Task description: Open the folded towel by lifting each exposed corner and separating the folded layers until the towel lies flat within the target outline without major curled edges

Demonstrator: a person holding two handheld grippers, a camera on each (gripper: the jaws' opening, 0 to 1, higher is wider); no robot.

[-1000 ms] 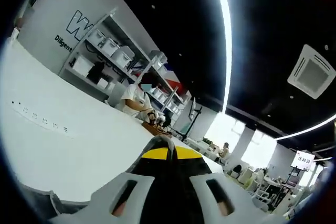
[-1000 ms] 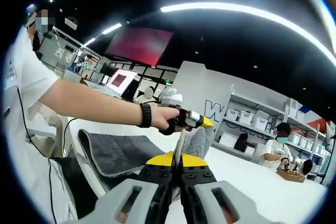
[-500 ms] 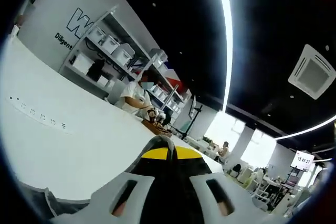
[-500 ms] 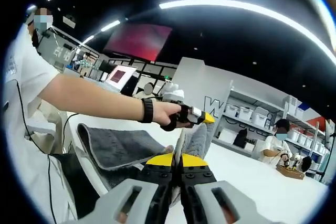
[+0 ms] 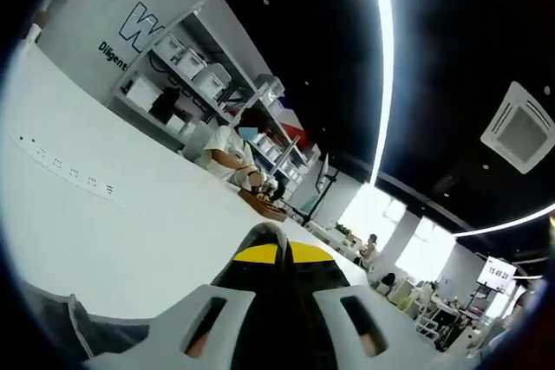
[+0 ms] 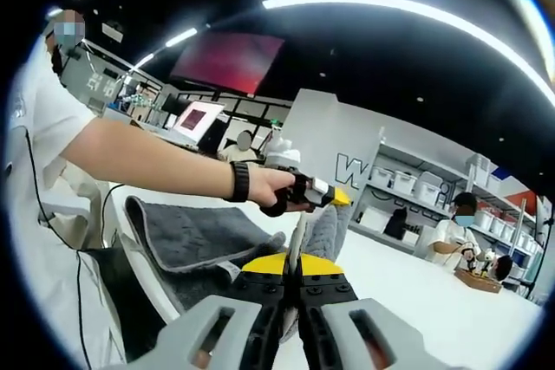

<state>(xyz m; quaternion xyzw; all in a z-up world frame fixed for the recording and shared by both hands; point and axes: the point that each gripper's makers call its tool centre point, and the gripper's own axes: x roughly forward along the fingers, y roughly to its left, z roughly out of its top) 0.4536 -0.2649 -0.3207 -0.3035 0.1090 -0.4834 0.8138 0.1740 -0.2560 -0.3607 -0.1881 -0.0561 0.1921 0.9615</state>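
My right hand-held gripper [image 6: 293,288] and left hand-held gripper [image 6: 334,199] each pinch the dark grey terry towel [image 6: 204,236] above the white surface [image 6: 416,301].

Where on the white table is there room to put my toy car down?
The white table is bare on the side toward the shelves, past the right gripper. In the left gripper view, the white stretch beside the row of small dark marks looks free too. It is crowded where the grey towel lies under the person's arm.
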